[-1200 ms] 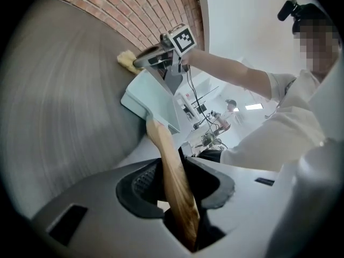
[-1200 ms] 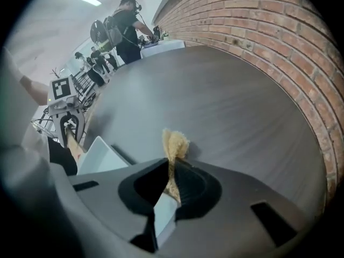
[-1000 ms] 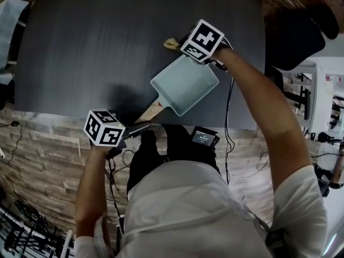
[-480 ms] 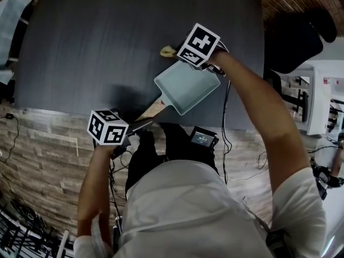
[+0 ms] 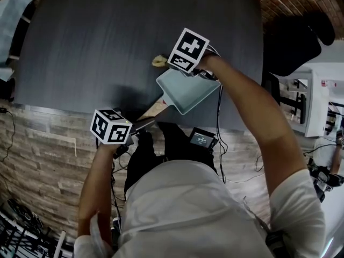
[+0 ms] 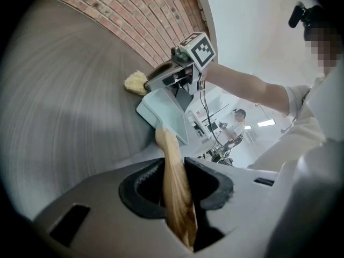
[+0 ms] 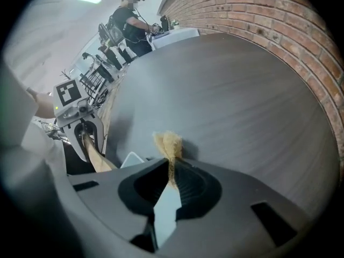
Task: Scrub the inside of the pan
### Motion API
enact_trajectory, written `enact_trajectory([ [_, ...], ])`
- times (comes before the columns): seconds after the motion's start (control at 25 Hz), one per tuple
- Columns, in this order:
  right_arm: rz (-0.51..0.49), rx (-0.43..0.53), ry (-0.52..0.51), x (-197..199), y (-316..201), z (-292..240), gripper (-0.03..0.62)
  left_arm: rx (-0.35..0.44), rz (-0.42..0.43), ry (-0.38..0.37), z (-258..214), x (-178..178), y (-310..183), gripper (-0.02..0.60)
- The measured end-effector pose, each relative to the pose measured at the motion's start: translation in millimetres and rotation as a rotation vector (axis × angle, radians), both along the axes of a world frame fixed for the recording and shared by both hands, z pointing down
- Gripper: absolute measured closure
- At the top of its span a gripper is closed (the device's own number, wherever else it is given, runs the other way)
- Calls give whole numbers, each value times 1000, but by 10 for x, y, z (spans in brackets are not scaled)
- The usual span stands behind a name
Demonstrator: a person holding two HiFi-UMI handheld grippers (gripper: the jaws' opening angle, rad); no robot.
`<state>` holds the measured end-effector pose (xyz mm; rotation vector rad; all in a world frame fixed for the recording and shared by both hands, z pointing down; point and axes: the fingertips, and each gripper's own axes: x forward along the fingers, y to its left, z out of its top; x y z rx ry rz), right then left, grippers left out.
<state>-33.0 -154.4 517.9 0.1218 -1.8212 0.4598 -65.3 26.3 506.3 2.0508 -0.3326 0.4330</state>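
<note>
Pan sits near the front edge of the tabletop, steadied by your left hand-held gripper clamped on its wooden handle so scrubbing won't shove it. Your right hand-held gripper pinches the tan sponge at the pan's far corner.

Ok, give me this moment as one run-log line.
left hand-held gripper: shut on pan handle | right hand-held gripper: shut on sponge | sponge: at far rim of pan
</note>
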Motion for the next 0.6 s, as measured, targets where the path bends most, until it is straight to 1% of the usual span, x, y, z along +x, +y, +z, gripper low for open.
enact_trajectory([
  [0.24, -26, -41, 6, -168, 158, 8, 554, 2, -10, -5, 8, 34, -8, 466],
  [0.6, -46, -58, -10, -319, 329, -29, 554, 2, -28, -5, 21, 97, -11, 465],
])
